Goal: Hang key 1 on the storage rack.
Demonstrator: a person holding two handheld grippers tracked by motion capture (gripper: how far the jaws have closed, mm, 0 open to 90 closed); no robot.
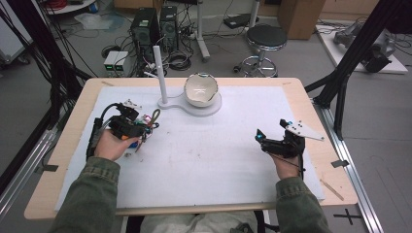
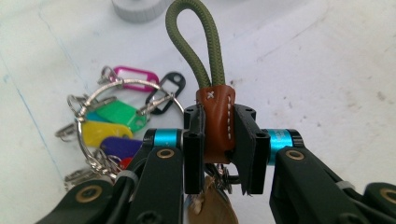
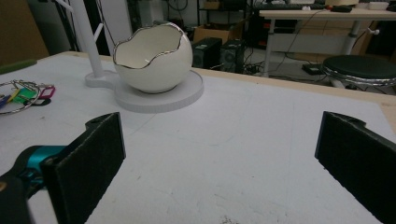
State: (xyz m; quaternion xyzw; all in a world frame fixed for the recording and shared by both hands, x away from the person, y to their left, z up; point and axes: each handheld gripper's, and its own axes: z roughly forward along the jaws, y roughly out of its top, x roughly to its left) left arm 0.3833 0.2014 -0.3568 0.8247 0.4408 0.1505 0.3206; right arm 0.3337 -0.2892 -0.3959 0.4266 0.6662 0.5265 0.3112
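Note:
A key bunch [image 2: 116,126] with coloured plastic tags on metal rings lies on the white mat. Its brown leather tab [image 2: 217,121] with an olive cord loop [image 2: 196,44] sits pinched between the jaws of my left gripper [image 2: 219,140]. From above, that left gripper [image 1: 141,128] is at the mat's left, with the keys [image 1: 145,121] at its tip. A white eggshell-shaped bowl [image 1: 200,90] rests on a round white stand [image 1: 214,108] beside an upright white post [image 1: 160,73]. My right gripper [image 1: 269,138] hovers open at the right; in its own view the right gripper [image 3: 219,163] has nothing between its jaws.
The white mat [image 1: 209,155] covers a wooden table [image 1: 63,155]. Beyond the far edge are computer towers [image 1: 155,26], a black stool [image 1: 265,39] and cables on the floor. A black frame leg [image 1: 340,82] stands at the right.

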